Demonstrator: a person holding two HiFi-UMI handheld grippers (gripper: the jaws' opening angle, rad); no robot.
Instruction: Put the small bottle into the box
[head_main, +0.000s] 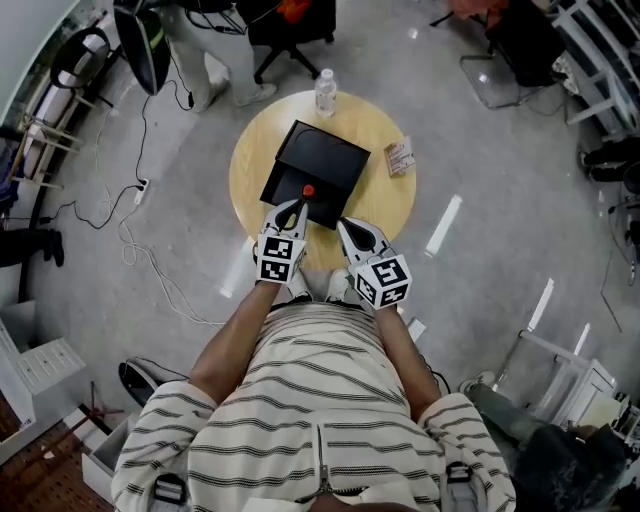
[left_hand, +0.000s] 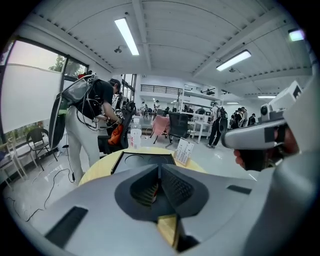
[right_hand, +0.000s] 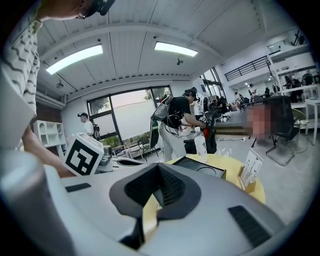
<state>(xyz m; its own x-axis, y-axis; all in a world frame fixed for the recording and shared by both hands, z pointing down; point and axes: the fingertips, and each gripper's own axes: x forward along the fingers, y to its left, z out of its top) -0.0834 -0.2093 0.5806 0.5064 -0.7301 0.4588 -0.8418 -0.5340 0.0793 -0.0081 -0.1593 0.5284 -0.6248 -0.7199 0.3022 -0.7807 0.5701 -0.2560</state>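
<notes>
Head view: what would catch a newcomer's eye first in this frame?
A round wooden table stands mid-floor with a black box at its centre. The left hand-held gripper is shut on a small bottle with a red cap at the box's near part, and the right hand-held gripper hangs shut and empty beside it. A water bottle stands at the table's far edge.

You are looking down at one round table (head_main: 385, 200), and it is carrying one black box (head_main: 330, 160), one clear water bottle (head_main: 325, 92) and one card stand (head_main: 400, 157). One small bottle (head_main: 308, 190) is showing too (only its red top). You are holding two grippers, the left gripper (head_main: 303, 201) and the right gripper (head_main: 343, 224), each wearing one marker cube (head_main: 281, 257).
</notes>
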